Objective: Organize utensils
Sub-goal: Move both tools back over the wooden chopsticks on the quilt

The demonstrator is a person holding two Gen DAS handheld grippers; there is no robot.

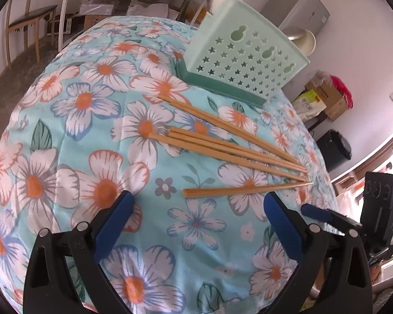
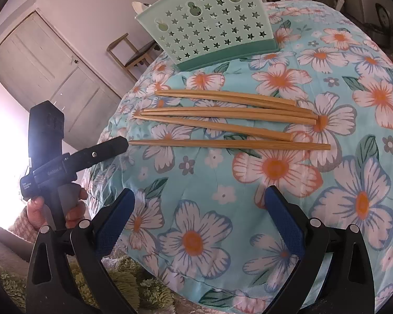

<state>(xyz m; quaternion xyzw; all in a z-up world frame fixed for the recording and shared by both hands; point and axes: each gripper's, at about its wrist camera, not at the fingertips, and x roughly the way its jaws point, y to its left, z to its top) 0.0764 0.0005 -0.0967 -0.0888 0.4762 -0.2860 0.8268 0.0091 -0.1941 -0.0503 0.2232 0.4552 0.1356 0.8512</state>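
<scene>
Several wooden chopsticks [image 1: 230, 151] lie side by side on the floral cloth; they also show in the right wrist view [image 2: 228, 120]. A mint-green utensil holder [image 1: 246, 57] with star holes stands behind them, and also shows in the right wrist view [image 2: 209, 26]. My left gripper [image 1: 196, 209] is open and empty, just short of the nearest chopstick [image 1: 246, 189]. My right gripper [image 2: 199, 206] is open and empty, short of the nearest chopstick [image 2: 230, 144]. The left gripper also shows in the right wrist view [image 2: 118, 142], by the chopstick tips.
The table [image 2: 353, 157] has a flower-patterned cloth. A wooden chair [image 1: 26, 23] and a white bench stand beyond it. Boxes [image 1: 325, 96] and a black bin [image 1: 335, 149] sit at the right. A door [image 2: 47, 60] and a green rug [image 2: 133, 287] appear in the right wrist view.
</scene>
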